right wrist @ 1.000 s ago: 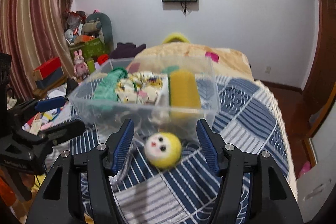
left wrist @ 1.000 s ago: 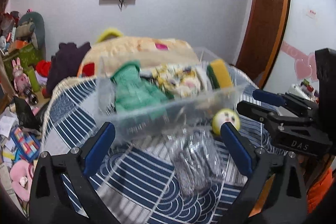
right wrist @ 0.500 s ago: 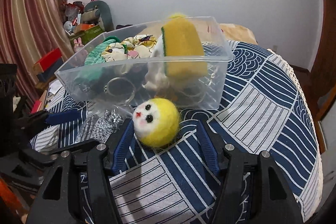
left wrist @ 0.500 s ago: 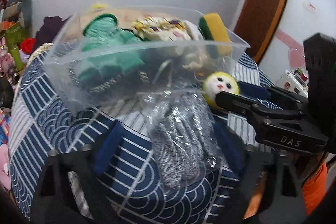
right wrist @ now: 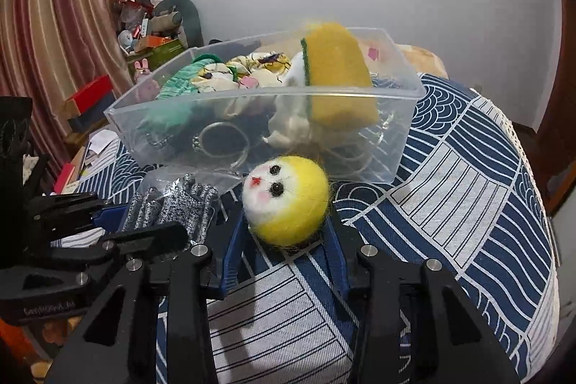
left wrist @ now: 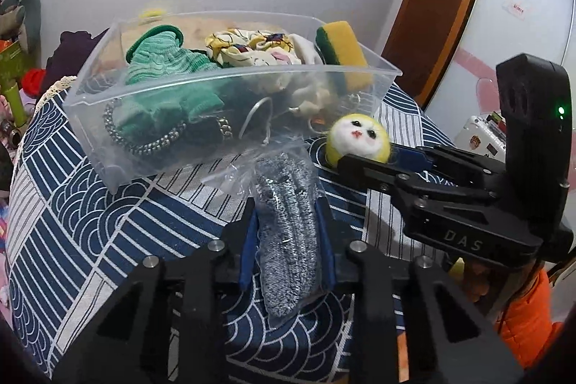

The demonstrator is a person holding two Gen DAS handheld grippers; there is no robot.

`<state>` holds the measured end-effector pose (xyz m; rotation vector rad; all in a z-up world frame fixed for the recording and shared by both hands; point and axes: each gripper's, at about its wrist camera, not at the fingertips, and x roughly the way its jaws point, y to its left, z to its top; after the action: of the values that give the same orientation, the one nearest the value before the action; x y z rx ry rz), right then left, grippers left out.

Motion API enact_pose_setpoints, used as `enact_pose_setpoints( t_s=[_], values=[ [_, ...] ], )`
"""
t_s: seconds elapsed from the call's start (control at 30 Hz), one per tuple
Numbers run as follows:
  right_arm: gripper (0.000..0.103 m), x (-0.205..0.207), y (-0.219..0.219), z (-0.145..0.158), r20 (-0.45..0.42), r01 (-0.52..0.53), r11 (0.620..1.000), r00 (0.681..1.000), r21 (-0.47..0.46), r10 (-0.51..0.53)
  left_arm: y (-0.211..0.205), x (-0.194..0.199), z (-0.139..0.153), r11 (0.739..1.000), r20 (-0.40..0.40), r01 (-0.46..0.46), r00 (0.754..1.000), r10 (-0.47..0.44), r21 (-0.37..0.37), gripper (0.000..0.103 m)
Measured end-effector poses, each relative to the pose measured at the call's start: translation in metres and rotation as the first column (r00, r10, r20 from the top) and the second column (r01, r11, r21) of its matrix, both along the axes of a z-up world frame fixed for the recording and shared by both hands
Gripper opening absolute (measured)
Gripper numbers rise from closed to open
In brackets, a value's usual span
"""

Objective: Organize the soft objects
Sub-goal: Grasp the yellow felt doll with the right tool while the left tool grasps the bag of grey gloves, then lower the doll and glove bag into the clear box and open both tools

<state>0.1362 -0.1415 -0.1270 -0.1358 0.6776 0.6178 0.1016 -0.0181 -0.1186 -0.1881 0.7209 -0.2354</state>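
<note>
A clear plastic bin (left wrist: pixel 230 74) (right wrist: pixel 252 99) sits on the blue patterned cloth. It holds a green knit piece (left wrist: pixel 162 67), a printed cloth (left wrist: pixel 252 49) and a yellow sponge (left wrist: pixel 345 49) (right wrist: pixel 334 74). My left gripper (left wrist: pixel 288 218) is shut on a grey glove in a clear bag (left wrist: pixel 288 233) (right wrist: pixel 172 207), just in front of the bin. My right gripper (right wrist: pixel 284 233) is shut on a yellow felt ball with a white face (right wrist: pixel 284 200) (left wrist: pixel 356 141), beside the bin's front wall.
The table (right wrist: pixel 468 204) is round with a blue and white cloth. A cluttered shelf of toys and boxes (right wrist: pixel 151 35) stands far left by the curtain. A wooden door (left wrist: pixel 432 6) is at the right.
Both grippers moved forward and closed. The left one took hold of the bagged glove, the right one took hold of the yellow ball.
</note>
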Motion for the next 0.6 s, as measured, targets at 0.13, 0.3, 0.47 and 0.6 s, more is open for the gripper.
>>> enact_pose_setpoints(
  t_s=[0.13, 0.3, 0.47, 0.6],
  values=[
    [0.038, -0.009, -0.007, 0.009, 0.025, -0.006, 1.0, 1.0, 0.021, 0.005, 0.009, -0.005, 0.01, 1.0, 0.025, -0.009, 1.0, 0.009, -0.003, 0.027],
    [0.038, -0.021, -0.015, 0.024, 0.072, -0.004, 0.999, 0.997, 0.039, 0.001, 0.018, -0.021, 0.031, 1.0, 0.089, -0.02, 0.996, 0.02, -0.007, 0.027],
    [0.038, -0.025, -0.02, 0.041, 0.121, 0.014, 0.999, 0.992, 0.046, -0.02, 0.028, -0.031, 0.061, 0.999, 0.181, -0.036, 0.983, 0.031, 0.022, 0.027],
    [0.038, -0.024, -0.026, 0.055, 0.151, 0.03, 0.997, 0.988, 0.072, -0.04, 0.033, -0.03, 0.086, 0.998, 0.239, -0.058, 0.97, 0.047, 0.039, 0.027]
  ],
)
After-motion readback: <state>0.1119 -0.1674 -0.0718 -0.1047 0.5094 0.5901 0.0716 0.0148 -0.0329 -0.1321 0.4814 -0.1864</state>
